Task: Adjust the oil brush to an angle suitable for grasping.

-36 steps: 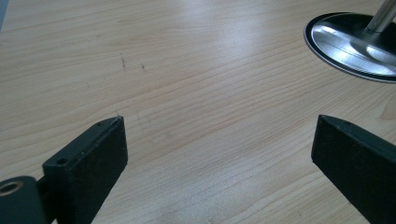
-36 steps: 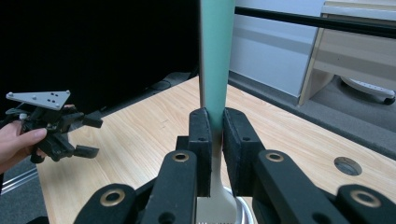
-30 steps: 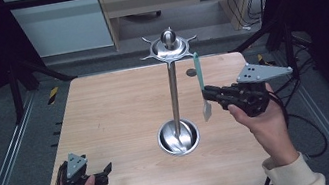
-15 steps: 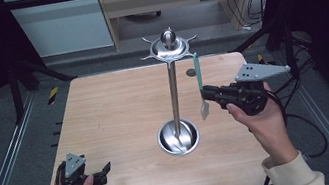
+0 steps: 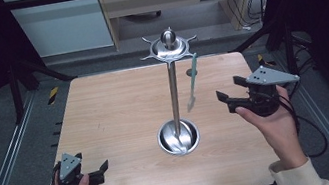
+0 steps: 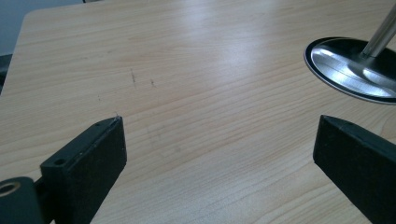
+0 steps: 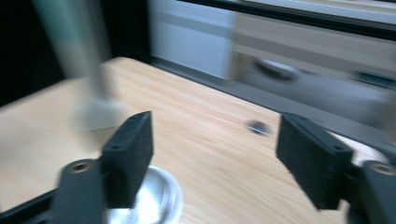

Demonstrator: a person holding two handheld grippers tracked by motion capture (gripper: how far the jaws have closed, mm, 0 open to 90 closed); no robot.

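A tall metal stand (image 5: 173, 96) rises from a round steel base (image 5: 178, 137) in the middle of the table, with a ring of hooks (image 5: 169, 46) at its top. A slim green utensil (image 5: 192, 84) hangs from a hook on the right side, tilted, with its pale end down. My right gripper (image 5: 229, 92) is a little to the right of it and apart from it. Its jaws have just been opening and now stand open with nothing between them. In the right gripper view (image 7: 215, 122) the utensil (image 7: 77, 42) is blurred at upper left. My left gripper (image 5: 95, 171) rests open at the front left corner (image 6: 219, 126).
The wooden table (image 5: 115, 111) has metal rails along both sides. The stand's base (image 6: 355, 70) lies ahead and to the right of the left gripper. A small dark hole (image 7: 256, 126) marks the tabletop ahead of the right gripper.
The right gripper has let go of the green utensil, opened wide and drawn back to the right and down. The utensil now hangs free from the hook. The left gripper has not moved.
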